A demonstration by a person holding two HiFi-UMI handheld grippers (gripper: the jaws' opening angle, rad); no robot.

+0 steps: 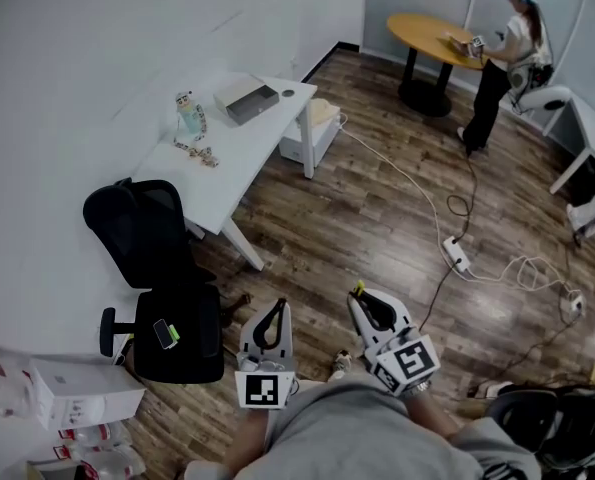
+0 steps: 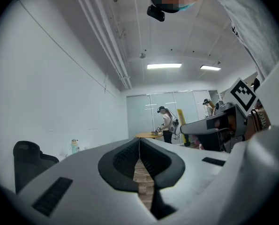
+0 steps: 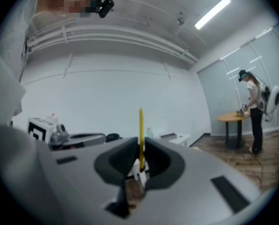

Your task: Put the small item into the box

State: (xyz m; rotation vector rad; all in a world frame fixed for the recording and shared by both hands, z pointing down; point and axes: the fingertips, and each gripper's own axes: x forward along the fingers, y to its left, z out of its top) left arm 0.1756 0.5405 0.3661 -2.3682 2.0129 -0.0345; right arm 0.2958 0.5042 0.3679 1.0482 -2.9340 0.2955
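An open grey and white box [image 1: 247, 100] lies on the white table [image 1: 242, 158] far ahead at the upper left. Both grippers are held low, close to my body and well away from that table. My right gripper [image 1: 360, 294] [image 3: 140, 146] is shut on a thin yellow stick [image 3: 140, 128], which stands up from between the jaws; its yellow tip [image 1: 357, 290] shows in the head view. My left gripper [image 1: 275, 308] [image 2: 139, 142] is shut, jaws pressed together with nothing between them.
A black office chair [image 1: 157, 268] with a phone [image 1: 166, 333] on its seat stands between me and the table. A small bottle [image 1: 187, 113] and a string of small pieces [image 1: 199, 152] lie on the table. Cables and a power strip [image 1: 456, 254] cross the wooden floor. Another person [image 1: 502, 58] works at a round table [image 1: 432, 36].
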